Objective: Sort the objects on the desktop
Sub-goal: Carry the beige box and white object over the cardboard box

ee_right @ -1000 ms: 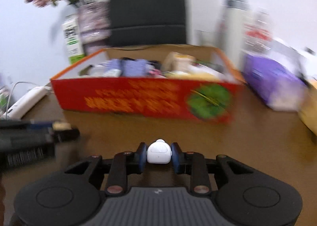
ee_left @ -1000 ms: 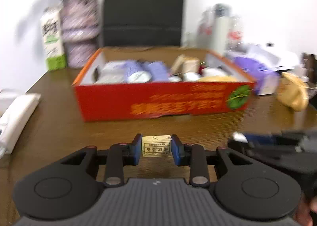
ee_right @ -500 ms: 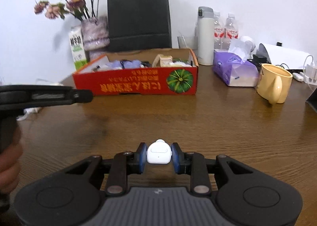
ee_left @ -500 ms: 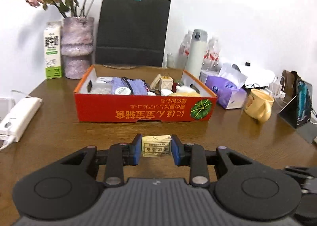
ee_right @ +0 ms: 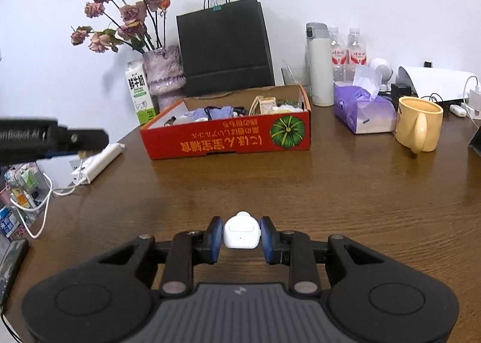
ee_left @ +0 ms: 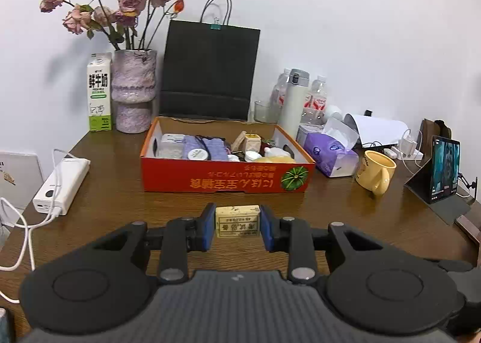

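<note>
Blue pads line both grippers, and each is closed on a small item held above the brown wooden desk [ee_left: 120, 192]. A cream-coloured little box [ee_left: 237, 221] with a printed label is pinched between the pads of the left gripper [ee_left: 237, 227], its label facing the camera upside down. A small white rounded plastic device [ee_right: 241, 234] is clamped between the pads of the right gripper [ee_right: 241, 237]. Seen from the right wrist view, the left gripper is held off to the left, raised above the desk edge. Beyond both grippers, a shallow red cardboard box [ee_left: 225, 182] with orange print and a green pumpkin picture is set on the desk, already filled with assorted small objects, among them purple cloth items and a wooden-looking cube. A white power bank [ee_left: 61, 186] with its cable is laid to the left of the box, and a purple tissue pack [ee_left: 330, 156] and a yellow mug [ee_left: 375, 171] are placed to its right. Behind the box, against the white wall, a black paper bag [ee_left: 210, 72], a vase of dried roses [ee_left: 133, 90], a milk carton [ee_left: 99, 93] and a white thermos [ee_left: 293, 102] are lined up.
</note>
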A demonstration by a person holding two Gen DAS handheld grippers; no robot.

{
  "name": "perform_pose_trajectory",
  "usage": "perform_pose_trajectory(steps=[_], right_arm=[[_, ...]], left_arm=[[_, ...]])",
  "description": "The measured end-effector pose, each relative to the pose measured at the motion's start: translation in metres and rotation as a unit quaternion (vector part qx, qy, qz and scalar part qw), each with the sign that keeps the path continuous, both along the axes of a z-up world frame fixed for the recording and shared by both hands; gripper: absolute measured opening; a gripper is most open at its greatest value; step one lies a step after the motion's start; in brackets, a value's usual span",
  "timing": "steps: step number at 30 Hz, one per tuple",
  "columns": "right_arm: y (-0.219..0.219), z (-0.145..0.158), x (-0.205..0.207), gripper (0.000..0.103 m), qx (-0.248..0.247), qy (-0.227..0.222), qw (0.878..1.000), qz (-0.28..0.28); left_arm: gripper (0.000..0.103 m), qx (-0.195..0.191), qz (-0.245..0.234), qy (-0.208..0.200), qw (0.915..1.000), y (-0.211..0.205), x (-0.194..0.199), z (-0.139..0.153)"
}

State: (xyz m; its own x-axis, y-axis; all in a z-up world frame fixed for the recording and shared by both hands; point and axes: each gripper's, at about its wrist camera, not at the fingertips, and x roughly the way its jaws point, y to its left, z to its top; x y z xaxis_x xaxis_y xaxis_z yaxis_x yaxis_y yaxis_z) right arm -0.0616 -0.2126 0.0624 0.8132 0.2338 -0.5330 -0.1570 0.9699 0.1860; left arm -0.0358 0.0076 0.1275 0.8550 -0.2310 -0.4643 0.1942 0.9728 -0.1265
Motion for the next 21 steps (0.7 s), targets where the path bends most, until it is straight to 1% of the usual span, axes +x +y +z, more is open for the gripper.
perform_pose_trajectory(steps=[4,6,9,13,16,18,21], right_arm=[[0.007,0.003,-0.001,0.026,-0.005,-0.011,1.000,0.002],[0.009,0.000,0.002,0.026,-0.007,-0.008,1.000,0.005],[0.009,-0.003,0.009,0.026,-0.007,-0.002,1.000,0.004],[0.003,-0.003,0.016,0.026,-0.005,-0.006,1.000,-0.002],[-0.003,0.003,0.027,0.026,-0.004,-0.015,1.000,-0.003],[-0.009,0.010,0.037,0.026,0.002,-0.025,1.000,0.003],[-0.021,0.027,0.063,0.026,0.012,-0.037,0.999,0.013]], left_arm=[[0.030,-0.003,0.014,0.001,0.9999,0.013,0.002,-0.003],[0.030,-0.005,0.018,0.006,0.9998,0.017,0.006,-0.007],[0.030,-0.001,0.020,0.023,0.9995,0.017,0.017,-0.016],[0.030,0.000,0.010,0.023,0.9997,0.012,0.035,-0.019],[0.030,0.011,0.009,0.013,0.9998,0.003,0.049,-0.016],[0.030,0.011,0.012,0.007,0.9998,-0.003,0.059,-0.011],[0.030,0.011,0.013,-0.021,0.9996,-0.007,0.076,0.004]])
